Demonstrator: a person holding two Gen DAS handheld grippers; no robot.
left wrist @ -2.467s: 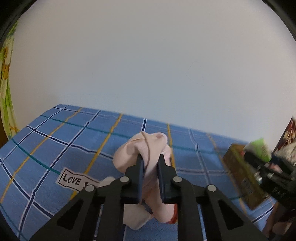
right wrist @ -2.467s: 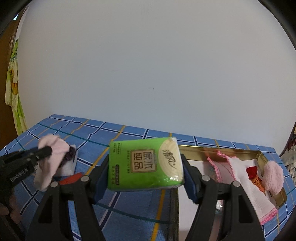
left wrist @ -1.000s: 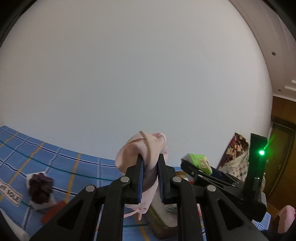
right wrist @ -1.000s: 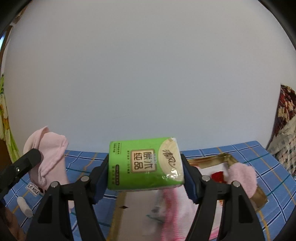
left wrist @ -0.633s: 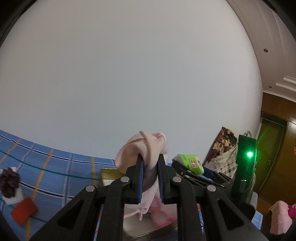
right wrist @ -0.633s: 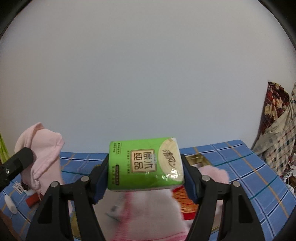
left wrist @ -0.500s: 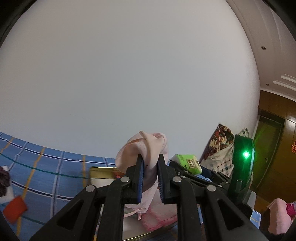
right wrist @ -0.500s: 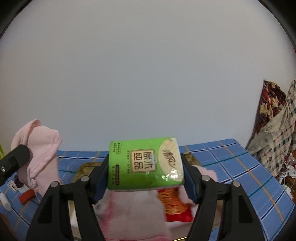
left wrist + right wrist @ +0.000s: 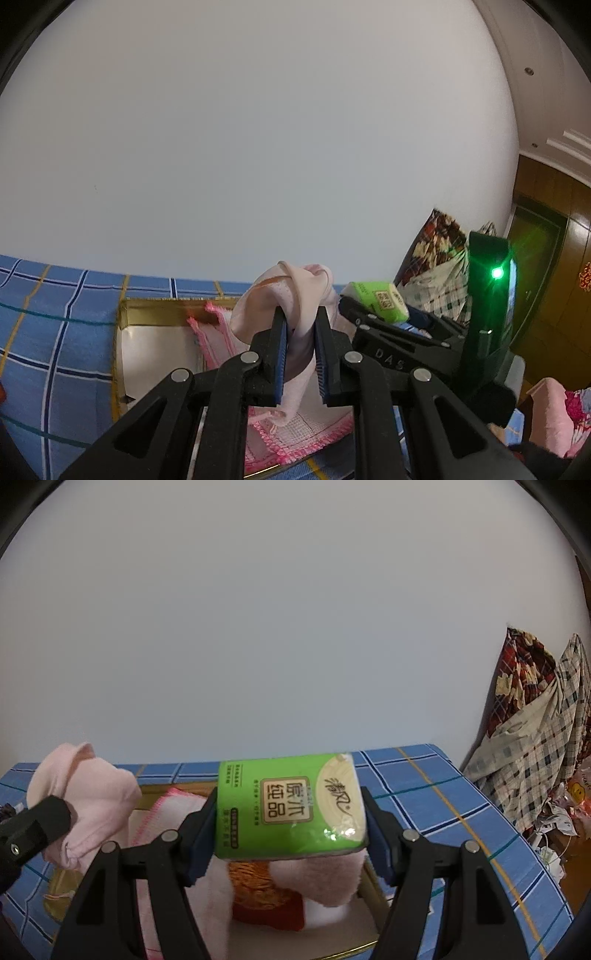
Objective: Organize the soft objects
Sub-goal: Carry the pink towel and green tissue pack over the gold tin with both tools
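Note:
My left gripper (image 9: 299, 354) is shut on a pale pink sock (image 9: 291, 295), held above a gold tray (image 9: 159, 306) that lies on the blue checked cloth. In the right wrist view the sock (image 9: 85, 786) hangs at the left, with a left finger (image 9: 40, 823) in front of it. My right gripper (image 9: 290, 830) is shut on a green tissue pack (image 9: 288, 808), also over the tray (image 9: 369, 886). Inside the tray lie a pink-edged white cloth (image 9: 221, 332), an orange and red item (image 9: 258, 890) and a fluffy pink thing (image 9: 317, 878). The tissue pack (image 9: 376, 299) shows right of the sock in the left wrist view.
A blue checked cloth (image 9: 424, 797) covers the surface up to a plain white wall. Patterned bedding (image 9: 535, 716) is piled at the right. A wooden door (image 9: 546, 258) stands further right. A green light (image 9: 496, 273) glows on the right gripper's body.
Both grippers swung rightwards over the gold tray, still gripping the sock and the tissue pack. The tray and its contents now sit under them; the items on the left slid out of view.

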